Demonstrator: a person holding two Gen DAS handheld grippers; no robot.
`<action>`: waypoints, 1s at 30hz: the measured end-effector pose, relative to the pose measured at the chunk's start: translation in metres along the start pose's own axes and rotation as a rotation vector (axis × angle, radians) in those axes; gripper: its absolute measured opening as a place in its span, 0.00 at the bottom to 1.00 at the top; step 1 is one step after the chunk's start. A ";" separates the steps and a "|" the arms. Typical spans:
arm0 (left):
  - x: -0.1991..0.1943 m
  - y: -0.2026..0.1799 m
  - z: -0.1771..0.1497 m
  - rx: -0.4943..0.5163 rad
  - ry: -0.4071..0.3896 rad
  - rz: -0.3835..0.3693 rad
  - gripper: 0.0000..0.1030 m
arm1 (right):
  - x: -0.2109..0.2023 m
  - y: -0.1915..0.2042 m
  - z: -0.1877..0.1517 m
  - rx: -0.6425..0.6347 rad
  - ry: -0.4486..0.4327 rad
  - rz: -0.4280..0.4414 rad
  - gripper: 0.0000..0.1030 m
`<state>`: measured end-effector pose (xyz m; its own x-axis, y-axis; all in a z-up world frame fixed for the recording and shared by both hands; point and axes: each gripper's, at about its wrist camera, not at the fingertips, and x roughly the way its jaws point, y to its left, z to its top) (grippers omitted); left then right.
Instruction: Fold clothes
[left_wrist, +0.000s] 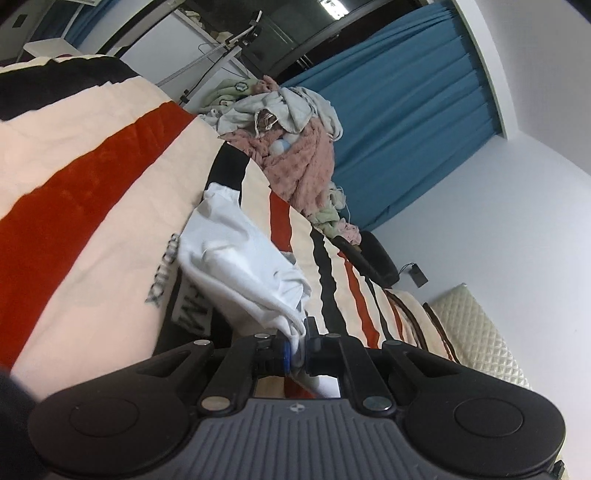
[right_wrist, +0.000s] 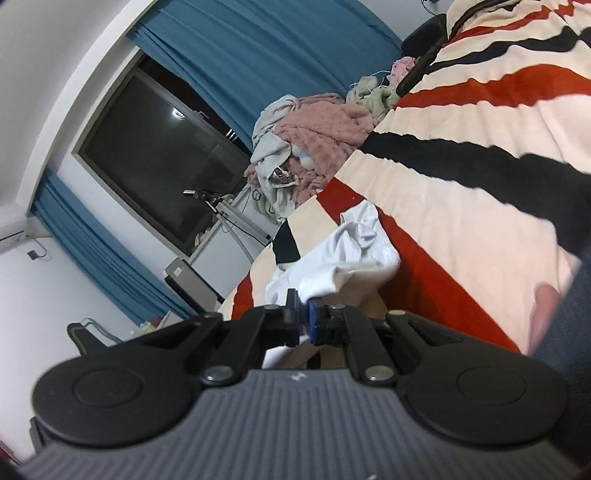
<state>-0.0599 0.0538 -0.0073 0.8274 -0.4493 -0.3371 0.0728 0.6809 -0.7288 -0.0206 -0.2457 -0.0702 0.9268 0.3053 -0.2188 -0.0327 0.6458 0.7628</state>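
Pinching both ends: your left gripper (left_wrist: 297, 345) and right gripper (right_wrist: 303, 319) are each clamped on the white garment (left_wrist: 236, 254), held bunched above the striped blanket (left_wrist: 92, 192). Looks mid-fold; next you need it spread taut and laid flat. Long axis runs away from you, toward the clothes pile (left_wrist: 295, 140)

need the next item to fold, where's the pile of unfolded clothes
The clothes pile sits at the far edge of the striped blanket, against the blue curtain, beyond the white garment both grippers hold.
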 end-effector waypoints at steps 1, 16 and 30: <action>0.007 -0.004 0.009 0.004 0.001 0.003 0.07 | 0.009 0.004 0.007 0.003 0.000 0.002 0.07; 0.211 -0.024 0.163 0.085 0.019 0.173 0.07 | 0.224 0.027 0.107 0.041 0.008 -0.123 0.08; 0.296 0.043 0.172 0.209 0.049 0.123 0.56 | 0.301 -0.014 0.091 -0.110 0.092 -0.020 0.75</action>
<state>0.2843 0.0496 -0.0362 0.8095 -0.3793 -0.4482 0.0908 0.8350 -0.5426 0.2931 -0.2267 -0.0914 0.8896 0.3512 -0.2921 -0.0598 0.7236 0.6877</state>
